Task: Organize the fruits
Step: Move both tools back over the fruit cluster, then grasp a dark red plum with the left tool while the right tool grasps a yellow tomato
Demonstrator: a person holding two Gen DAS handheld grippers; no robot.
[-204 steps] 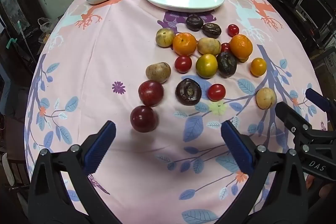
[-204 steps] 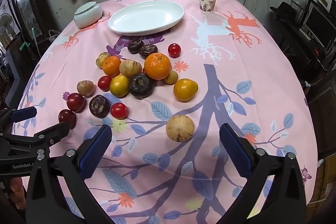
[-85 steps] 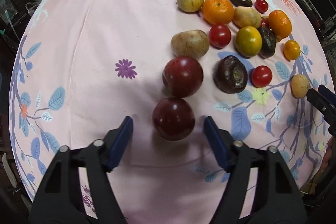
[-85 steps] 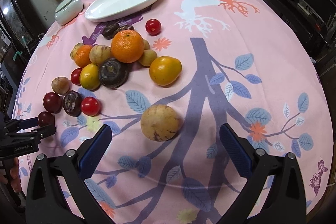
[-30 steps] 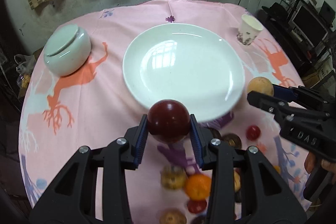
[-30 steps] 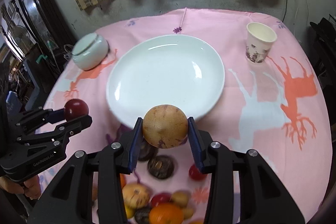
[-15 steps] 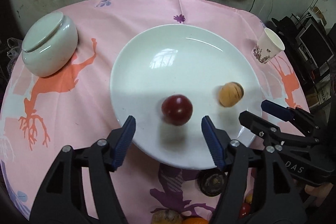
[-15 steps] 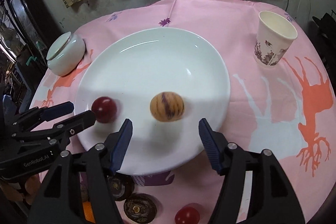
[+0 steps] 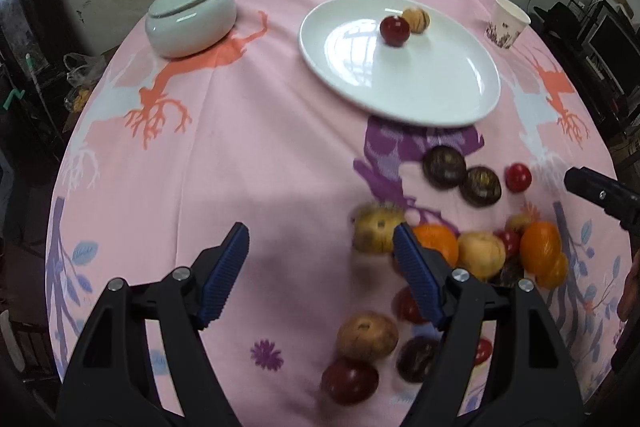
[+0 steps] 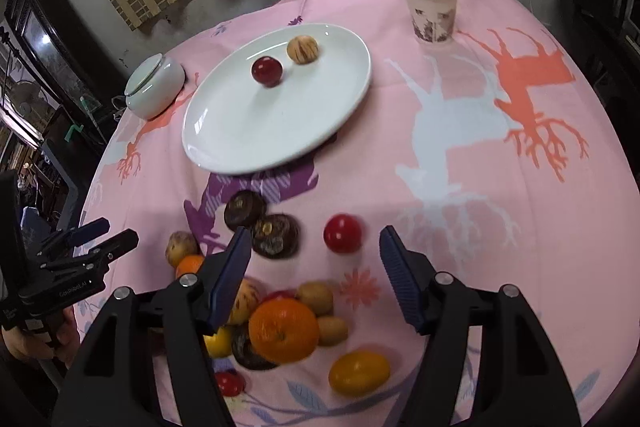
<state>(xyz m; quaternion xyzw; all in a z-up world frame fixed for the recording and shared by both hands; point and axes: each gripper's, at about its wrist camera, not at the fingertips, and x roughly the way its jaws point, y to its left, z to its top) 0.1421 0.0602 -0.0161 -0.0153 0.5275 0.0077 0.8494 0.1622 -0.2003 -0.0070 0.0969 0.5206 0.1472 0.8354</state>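
Plate: The white plate [image 10: 240, 143] sat at the far side of the pink tablecloth [image 10: 480, 227]. Two fruits lay on it, a dark red plum [image 10: 267, 71] and a tan striped fruit [image 10: 303, 49], close side by side near the far edge.

Left gripper: The left gripper [image 9: 320, 269] hung over bare cloth, just beside the pile. Its blue jaws had just been opening, they stood wide apart, and nothing was between them.

Right gripper: The right gripper [image 10: 314, 273] hung above the pile. Its jaws had also just been opening and stood apart. A small red tomato [image 10: 343, 233] showed in the gap, down on the cloth, but the pads did not touch it.

Pile: Most fruits were off the plate, on the cloth near the grippers. I saw a big orange [image 10: 283, 331], a yellow fruit [image 10: 359, 373], two dark brown round ones [image 10: 260, 223], tan ones and red ones.

Done: I think only a small part. Two fruits were on the plate.

Left to do: Lots! It looked like every fruit in the pile had yet to be moved.

Other things: A pale lidded bowl [image 9: 191, 17] and a paper cup [image 10: 432, 11] stood near the plate, not touched.
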